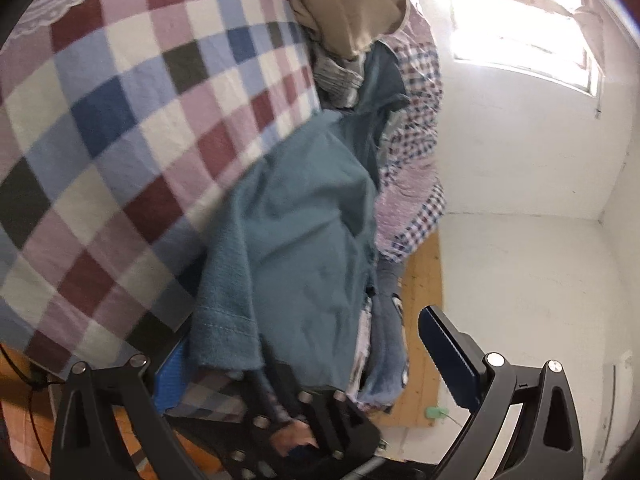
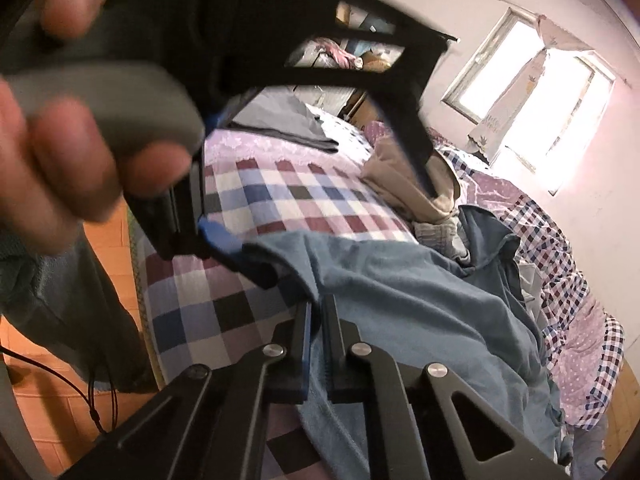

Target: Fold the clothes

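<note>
Right wrist view first: the right gripper [image 2: 317, 305] has its two fingers pinched together on the near edge of the teal shirt [image 2: 420, 300], with the cloth caught between the pads. That shirt lies spread across the checked bedspread [image 2: 280, 184], its far end rumpled up against a heap of other clothes where a tan garment [image 2: 400, 168] sits on top. Farther back on the bed there's a folded grey piece [image 2: 280, 124], lying flat. Up close on the left, a hand [image 2: 60, 160] grips the handle of the left gripper [image 1: 304, 332], and one blue pad of that gripper sits right at the shirt's left corner while its other finger stands well away, over by the tan garment. Over to the left wrist view, and that confirms it: jaws wide apart, the shirt's hem lying between them, neither pad pressing on it. The right gripper shows at the bottom of this view, under the shirt's edge. Bright window [image 1: 520, 52] on the far wall, orange tiled floor [image 2: 52, 420] beside the bed.
</note>
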`<state>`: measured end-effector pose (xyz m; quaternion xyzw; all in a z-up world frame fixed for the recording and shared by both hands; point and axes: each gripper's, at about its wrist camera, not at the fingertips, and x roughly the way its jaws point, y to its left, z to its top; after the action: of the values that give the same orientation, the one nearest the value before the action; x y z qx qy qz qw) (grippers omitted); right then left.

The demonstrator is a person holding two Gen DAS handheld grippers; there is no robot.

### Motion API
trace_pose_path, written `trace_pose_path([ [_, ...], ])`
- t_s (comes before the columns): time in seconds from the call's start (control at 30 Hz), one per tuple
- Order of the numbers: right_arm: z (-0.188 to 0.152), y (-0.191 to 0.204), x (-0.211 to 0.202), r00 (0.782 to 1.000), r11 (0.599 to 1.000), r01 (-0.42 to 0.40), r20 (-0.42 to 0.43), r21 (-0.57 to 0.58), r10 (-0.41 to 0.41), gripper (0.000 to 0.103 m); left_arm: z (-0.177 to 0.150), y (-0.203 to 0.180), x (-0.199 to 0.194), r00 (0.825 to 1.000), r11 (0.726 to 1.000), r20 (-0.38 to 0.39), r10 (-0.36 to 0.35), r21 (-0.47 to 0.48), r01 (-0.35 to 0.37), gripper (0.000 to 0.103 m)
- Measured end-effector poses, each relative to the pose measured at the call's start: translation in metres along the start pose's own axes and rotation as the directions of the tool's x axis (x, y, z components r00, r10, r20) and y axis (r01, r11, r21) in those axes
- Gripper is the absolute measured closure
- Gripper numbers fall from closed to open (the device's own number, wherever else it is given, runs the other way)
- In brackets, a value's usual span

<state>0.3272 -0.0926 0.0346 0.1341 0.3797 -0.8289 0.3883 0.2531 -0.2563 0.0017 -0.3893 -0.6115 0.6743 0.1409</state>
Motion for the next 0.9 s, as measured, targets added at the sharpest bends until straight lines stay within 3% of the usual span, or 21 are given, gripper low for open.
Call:
trace_pose_path([
  [0.3,0.000,0.004,-0.002,1.000,1.000,-0.001,0.004,-0.015,0.001,0.100,0.002,0.007,-0.009,0.998,0.999,0.050,0.031,-0.026,-0.030,0.004],
  [0.43,-0.003,0.006,0.002,1.000,1.000,-0.004,-0.014,-0.027,0.004,0.100,0.001,0.006,-0.010,0.998,0.999,0.044,0.039,-0.031,-0.037,0.021],
  [0.7,-0.007,0.012,0.007,0.999,0.999,-0.007,-0.036,-0.049,0.005,0.098,-0.002,0.001,-0.021,0.997,0.999,0.067,0.033,-0.010,-0.032,0.041],
  [0.77,-0.007,0.012,0.007,0.999,0.999,-0.006,-0.035,-0.051,0.004,0.095,-0.003,0.002,-0.021,0.996,0.998,0.067,0.060,-0.008,-0.059,0.050],
  [0.83,-0.008,0.012,0.007,0.999,0.999,-0.005,-0.033,-0.053,0.004,0.091,-0.003,0.003,-0.021,0.994,0.996,0.071,0.086,-0.011,-0.085,0.052],
  [0.9,-0.009,0.013,0.007,1.000,0.998,0.000,-0.031,-0.057,-0.002,0.084,-0.003,0.005,-0.022,0.991,0.994,0.072,0.112,-0.010,-0.112,0.068],
])
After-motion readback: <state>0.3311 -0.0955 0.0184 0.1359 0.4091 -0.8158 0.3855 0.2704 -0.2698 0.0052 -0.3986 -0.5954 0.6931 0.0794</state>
